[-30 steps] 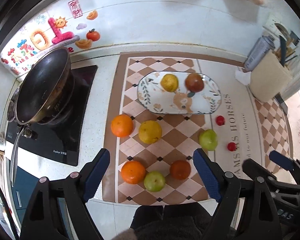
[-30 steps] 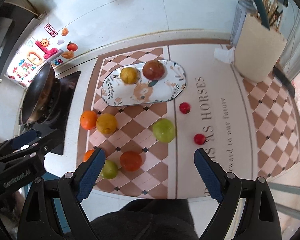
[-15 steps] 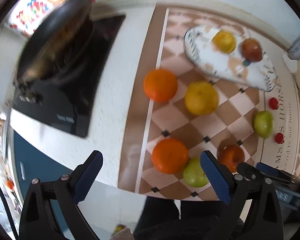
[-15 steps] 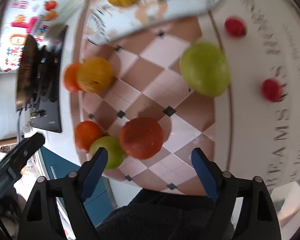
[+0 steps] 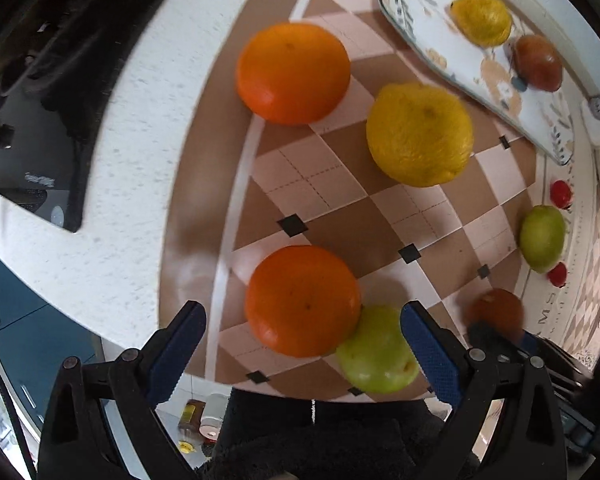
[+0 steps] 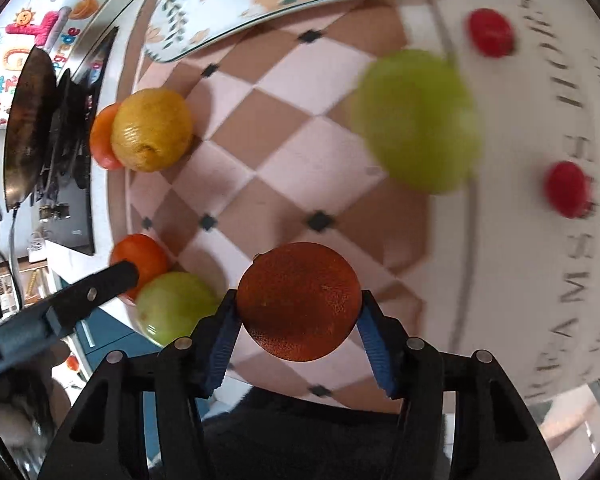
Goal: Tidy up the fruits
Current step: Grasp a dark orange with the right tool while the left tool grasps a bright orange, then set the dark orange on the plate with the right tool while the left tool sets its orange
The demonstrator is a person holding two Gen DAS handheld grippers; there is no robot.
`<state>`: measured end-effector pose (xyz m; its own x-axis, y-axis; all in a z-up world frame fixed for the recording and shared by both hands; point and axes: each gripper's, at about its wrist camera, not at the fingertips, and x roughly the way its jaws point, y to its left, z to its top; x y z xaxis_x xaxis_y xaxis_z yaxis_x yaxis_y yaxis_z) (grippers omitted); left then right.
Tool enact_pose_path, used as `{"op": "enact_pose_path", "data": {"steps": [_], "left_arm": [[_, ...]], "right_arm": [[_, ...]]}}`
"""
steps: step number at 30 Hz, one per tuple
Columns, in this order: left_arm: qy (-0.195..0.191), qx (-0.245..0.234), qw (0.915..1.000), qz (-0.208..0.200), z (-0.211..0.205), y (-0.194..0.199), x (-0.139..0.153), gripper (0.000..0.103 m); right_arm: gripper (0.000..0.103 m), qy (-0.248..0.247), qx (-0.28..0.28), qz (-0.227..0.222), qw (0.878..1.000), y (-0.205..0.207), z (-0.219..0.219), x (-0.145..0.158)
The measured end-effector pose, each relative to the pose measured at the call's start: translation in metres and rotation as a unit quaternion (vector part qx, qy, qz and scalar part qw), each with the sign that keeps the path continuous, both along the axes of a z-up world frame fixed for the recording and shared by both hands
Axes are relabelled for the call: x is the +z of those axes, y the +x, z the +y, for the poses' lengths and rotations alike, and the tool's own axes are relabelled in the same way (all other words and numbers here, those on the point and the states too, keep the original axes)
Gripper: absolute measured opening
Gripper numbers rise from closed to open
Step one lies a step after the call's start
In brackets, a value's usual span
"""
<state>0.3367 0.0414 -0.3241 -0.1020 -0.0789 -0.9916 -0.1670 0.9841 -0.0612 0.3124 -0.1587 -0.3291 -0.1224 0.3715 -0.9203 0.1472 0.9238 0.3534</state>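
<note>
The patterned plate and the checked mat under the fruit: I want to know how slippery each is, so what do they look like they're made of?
The plate looks like glazed ceramic or glass: a glossy white face with printed leaves and a thin hard rim; which of the two, I cannot tell. The checked mat looks like soft matte vinyl or faux leather: it lies flat, has printed stitch lines and shows no glare.
</note>
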Motion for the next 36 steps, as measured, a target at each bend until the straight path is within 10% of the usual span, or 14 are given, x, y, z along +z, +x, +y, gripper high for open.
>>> {"op": "enact_pose_path", "data": {"steps": [3,7,18,23,36], "left_arm": [[-0.013,0.000,0.9999,0.005,-0.002,0.001,-0.012,0.095],[0.001,-0.022,0.9998,0.001,-0.006,-0.003,-0.017,0.062],[0.025,-0.053,0.9982,-0.014,-0.018,-0.014,-0.014,0.062],[0.023,-0.043,0.9988,0.005,-0.015,-0.010,-0.011,0.061],[-0.005,-0.076,0.9892,-0.125,-0.035,0.057,0.121,0.061]], "right_arm": [[0.060,-0.009,-0.003,0.011,1.000,-0.001,-0.013,-0.003],[0.061,-0.004,-0.011,0.014,1.000,-0.001,-0.020,-0.008],[0.071,-0.006,-0.020,0.034,0.999,-0.001,-0.034,-0.014],[0.060,-0.025,0.007,0.014,1.000,0.003,-0.023,-0.011],[0.059,-0.044,0.026,-0.084,0.995,0.061,-0.028,0.061]]}}
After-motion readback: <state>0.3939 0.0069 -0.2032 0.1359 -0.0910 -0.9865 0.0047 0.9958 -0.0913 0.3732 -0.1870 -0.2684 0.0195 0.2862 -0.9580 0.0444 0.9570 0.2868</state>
